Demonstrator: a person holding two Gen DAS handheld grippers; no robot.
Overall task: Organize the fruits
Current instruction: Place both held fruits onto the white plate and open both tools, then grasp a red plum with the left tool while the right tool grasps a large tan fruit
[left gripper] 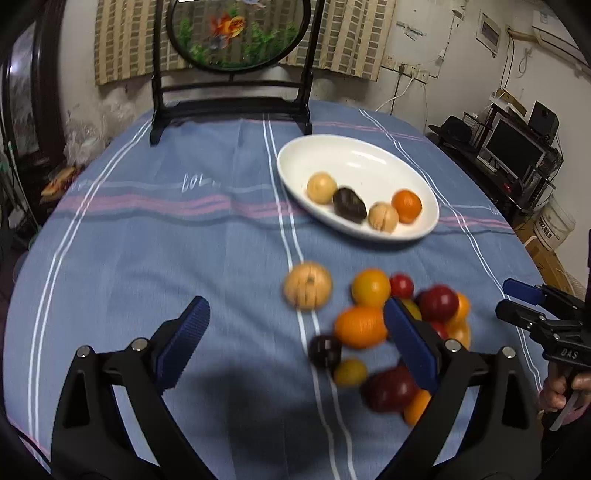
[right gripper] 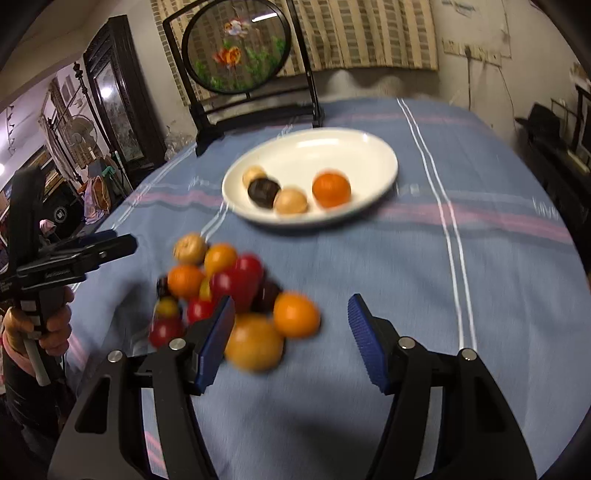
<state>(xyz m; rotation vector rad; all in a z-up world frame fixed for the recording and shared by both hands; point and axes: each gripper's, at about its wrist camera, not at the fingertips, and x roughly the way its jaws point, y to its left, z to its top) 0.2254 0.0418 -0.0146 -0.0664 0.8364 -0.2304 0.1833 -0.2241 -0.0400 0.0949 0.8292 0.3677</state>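
Observation:
A white oval plate (left gripper: 354, 155) (right gripper: 369, 147) on the blue cloth holds two tan fruits, a dark one and an orange (left gripper: 406, 205) (right gripper: 331, 187). A pile of loose fruits (left gripper: 399, 325) (right gripper: 229, 291), orange, red, yellow and dark, lies nearer me, with a tan fruit (left gripper: 307, 285) at its left edge. My left gripper (left gripper: 295, 339) is open and empty above the pile's left side. My right gripper (right gripper: 291, 339) is open and empty above the pile's right side, over a large orange fruit (right gripper: 254, 341). Each gripper shows in the other's view: the right (left gripper: 524, 299), the left (right gripper: 110, 243).
A black stand with a round goldfish panel (left gripper: 236, 33) (right gripper: 236, 48) stands at the table's far edge behind the plate. The blue striped tablecloth (left gripper: 166, 240) (right gripper: 461, 258) covers the round table. Shelves with a monitor (left gripper: 513, 151) stand off to the right.

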